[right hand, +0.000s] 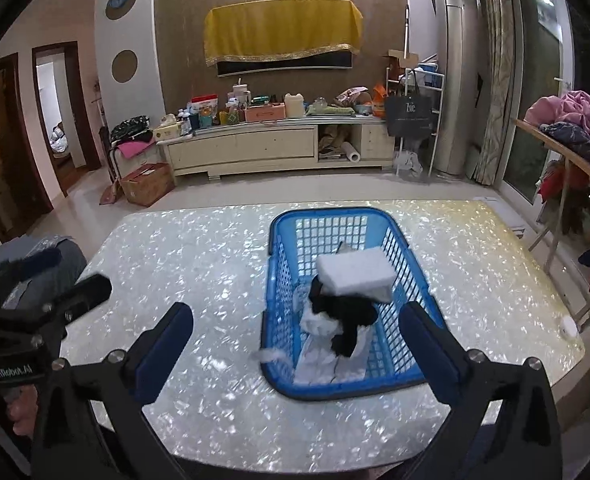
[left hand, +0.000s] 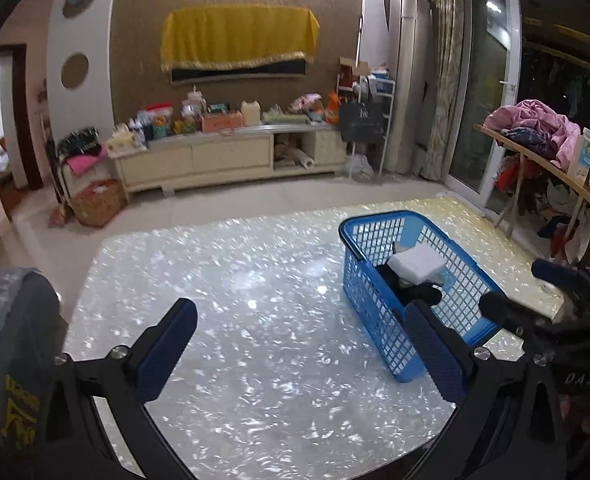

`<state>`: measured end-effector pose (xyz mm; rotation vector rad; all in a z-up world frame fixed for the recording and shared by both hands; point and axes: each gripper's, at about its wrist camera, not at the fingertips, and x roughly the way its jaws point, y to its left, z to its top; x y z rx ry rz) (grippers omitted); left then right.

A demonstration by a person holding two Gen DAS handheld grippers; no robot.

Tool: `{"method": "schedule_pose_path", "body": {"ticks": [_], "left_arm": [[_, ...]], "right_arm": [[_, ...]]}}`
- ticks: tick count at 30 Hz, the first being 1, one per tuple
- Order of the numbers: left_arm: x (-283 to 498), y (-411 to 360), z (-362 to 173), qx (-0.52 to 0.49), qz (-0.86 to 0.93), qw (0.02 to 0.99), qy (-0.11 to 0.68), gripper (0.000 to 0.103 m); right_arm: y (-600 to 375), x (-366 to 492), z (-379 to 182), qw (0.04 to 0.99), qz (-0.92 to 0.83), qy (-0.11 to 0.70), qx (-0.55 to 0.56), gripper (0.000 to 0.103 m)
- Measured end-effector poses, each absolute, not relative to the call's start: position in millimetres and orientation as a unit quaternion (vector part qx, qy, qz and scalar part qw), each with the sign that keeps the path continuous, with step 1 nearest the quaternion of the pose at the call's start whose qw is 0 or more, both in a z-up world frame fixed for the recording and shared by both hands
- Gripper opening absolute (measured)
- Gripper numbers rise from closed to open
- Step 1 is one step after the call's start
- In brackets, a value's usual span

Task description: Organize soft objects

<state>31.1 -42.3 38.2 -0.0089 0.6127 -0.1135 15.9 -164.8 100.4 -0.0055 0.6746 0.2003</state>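
Note:
A blue plastic basket point(right hand: 283, 304) stands on the shiny pearl-patterned table point(right hand: 199, 264). In it lie a white folded pad point(right hand: 355, 274), a black soft item point(right hand: 347, 320) and white cloth point(right hand: 319, 360). The basket also shows in the left wrist view point(left hand: 359, 276) with the white pad point(left hand: 415, 264) on top. My right gripper point(right hand: 295, 328) is open and empty, above the basket's near end. My left gripper point(left hand: 299, 328) is open and empty over bare table, left of the basket. Each gripper shows in the other's view: the right one point(left hand: 535, 292), the left one point(right hand: 55, 280).
A grey fabric item point(left hand: 7, 320) lies at the table's left edge, also in the right wrist view point(right hand: 43, 256). A wooden rack with pink clothes point(right hand: 575, 120) stands right. A TV cabinet point(right hand: 275, 148) with clutter is beyond the table.

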Motion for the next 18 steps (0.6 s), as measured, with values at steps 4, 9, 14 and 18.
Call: {"method": "schedule_pose_path", "body": {"ticks": [4, 9, 14, 18], "left_arm": [[16, -38, 43, -0.016, -0.059, 0.955, 0.29, 0.103], [2, -33, 46, -0.03, -0.067, 0.956, 0.284, 0.103], [-4, -33, 47, -0.028, -0.062, 0.957, 0.283, 0.103], [-6, -35, 47, -0.03, -0.062, 0.957, 0.281, 0.103]], "right_arm": [[-161, 12, 97, 0.941, 0.097, 0.324, -0.004, 0.103], [-157, 9, 98, 0.943, 0.098, 0.317, -0.01, 0.103], [-159, 11, 97, 0.944, 0.101, 0.313, -0.007, 0.103], [-160, 13, 98, 0.945, 0.1, 0.311, -0.006, 0.103]]}}
